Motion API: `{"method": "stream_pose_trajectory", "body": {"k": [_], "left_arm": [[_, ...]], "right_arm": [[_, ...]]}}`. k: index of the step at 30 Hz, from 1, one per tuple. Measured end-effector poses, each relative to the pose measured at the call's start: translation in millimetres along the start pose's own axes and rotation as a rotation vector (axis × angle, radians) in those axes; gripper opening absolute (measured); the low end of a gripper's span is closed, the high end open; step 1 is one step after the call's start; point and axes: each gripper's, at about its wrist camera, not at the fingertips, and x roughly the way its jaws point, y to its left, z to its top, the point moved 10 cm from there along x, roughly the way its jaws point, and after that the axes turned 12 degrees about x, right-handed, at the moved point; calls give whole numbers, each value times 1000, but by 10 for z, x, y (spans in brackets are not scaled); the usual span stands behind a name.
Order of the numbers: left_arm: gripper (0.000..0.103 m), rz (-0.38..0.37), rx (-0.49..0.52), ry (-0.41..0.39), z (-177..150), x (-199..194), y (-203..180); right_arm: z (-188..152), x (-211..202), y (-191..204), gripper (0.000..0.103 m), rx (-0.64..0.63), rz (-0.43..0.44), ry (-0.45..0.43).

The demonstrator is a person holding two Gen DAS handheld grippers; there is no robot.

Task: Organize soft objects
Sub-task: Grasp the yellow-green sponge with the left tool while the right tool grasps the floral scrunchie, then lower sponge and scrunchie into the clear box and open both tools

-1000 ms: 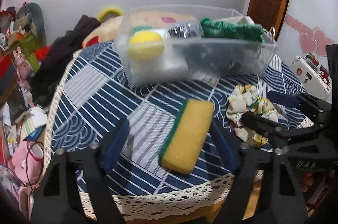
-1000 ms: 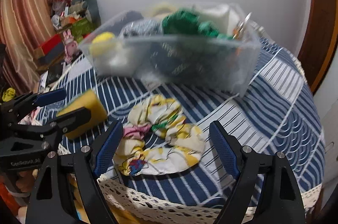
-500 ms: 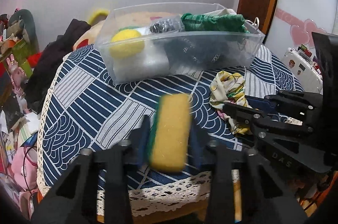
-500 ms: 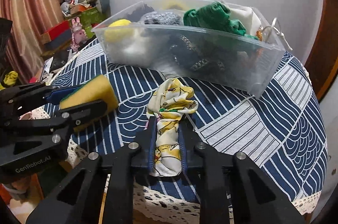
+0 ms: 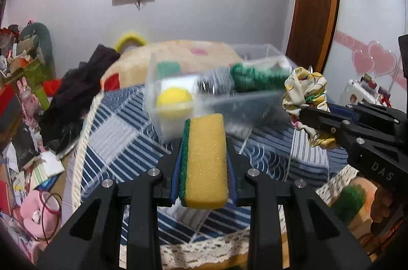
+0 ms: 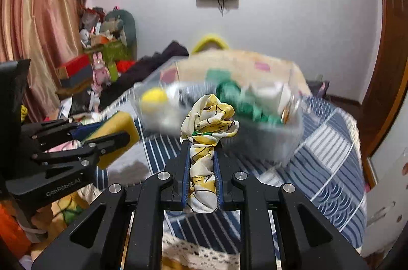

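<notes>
**Inspector:** Starting at the jaws. What is the left gripper [image 5: 204, 163] carrying?

**Assistant:** It is closed on the sponge [image 5: 205, 163], a yellow block with a green scouring layer along its left face. The blue pads are pressing on the two long sides, so the sponge's long axis is running straight forward along the fingers, with its far end projecting past the tips.

**Inspector:** And the right gripper [image 6: 202, 168]?

**Assistant:** It is closed on the scrunchie [image 6: 206, 132], a bunched yellow-and-white printed fabric. The jaws are nearly together with the cloth squeezed flat between them; a loose knot is bulging out beyond the tips and a tail is hanging below.

**Inspector:** Are both items off the tablecloth [image 5: 122, 142]?

**Assistant:** They are appearing so; each is held in the air above the blue-and-white cloth, neither touching it.

**Inspector:** Now outward. Where is the bin [image 5: 216, 96] lying?

**Assistant:** The clear plastic bin is sitting ahead of both grippers, further along the table, blurred in both views. It is already holding a yellow ball [image 5: 174, 99], a green knitted item [image 5: 252, 77] and other pieces too blurred to name.

**Inspector:** Which hand is nearer?

**Assistant:** I cannot tell with confidence. In the left view the sponge's tip is pointing at the near wall below the ball; in the right view the scrunchie is lining up with the bin's middle. I am judging that both must rise over the near wall before releasing.
</notes>
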Motion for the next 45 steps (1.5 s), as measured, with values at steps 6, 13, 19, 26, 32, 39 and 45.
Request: {"method": "stream_pose_trajectory", "body": {"k": [6, 13, 19, 26, 32, 39, 45], "left_arm": [[30, 20, -10, -86, 391, -137, 100], [30, 39, -24, -138, 734, -106, 228], [30, 47, -34, -129, 878, 116, 293], [30, 52, -32, -69, 873, 586, 344], [36, 41, -49, 11, 709, 961, 401], [53, 5, -100, 29, 594, 988, 456], [56, -8, -113, -21, 624, 732, 442]], "right_arm": [[329, -109, 83, 15, -14, 11, -99], [578, 59, 115, 15, 8, 17, -138], [573, 358, 74, 15, 32, 16, -91], [420, 703, 15, 15, 23, -6, -2], [265, 860, -67, 18, 14, -14, 59], [284, 763, -98, 30, 14, -11, 60], [355, 543, -143, 48, 28, -4, 19]]}}
